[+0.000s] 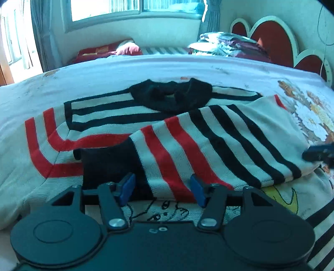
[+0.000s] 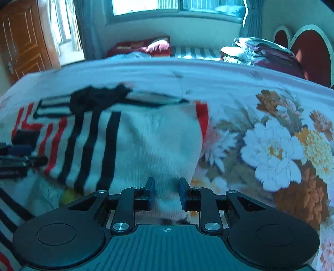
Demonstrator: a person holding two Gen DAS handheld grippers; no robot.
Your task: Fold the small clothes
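Sweater point(image 1: 158, 129), striped in black, red and white, lies spread on the bed point(image 1: 117, 70), its black collar point(image 1: 171, 95) toward the far side and one sleeve point(image 1: 208, 146) folded across the body. The left claw point(image 1: 162, 188) hovers just above the near end of that sleeve by the black cuff point(image 1: 108, 164), its blue fingers point(image 1: 128, 185) spread apart with nothing between them. The right claw point(image 2: 166, 192) sits at the sweater's white edge point(image 2: 158, 141), half open; white cloth shows between its fingers point(image 2: 150, 192), though blur hides whether they pinch it. A flowered bedspread point(image 2: 271, 146) covers the mattress. Beyond are red pillows point(image 1: 127, 50), a heart-shaped headboard point(image 1: 271, 35), a curtained window point(image 1: 133, 8) and a wooden door point(image 2: 23, 41).
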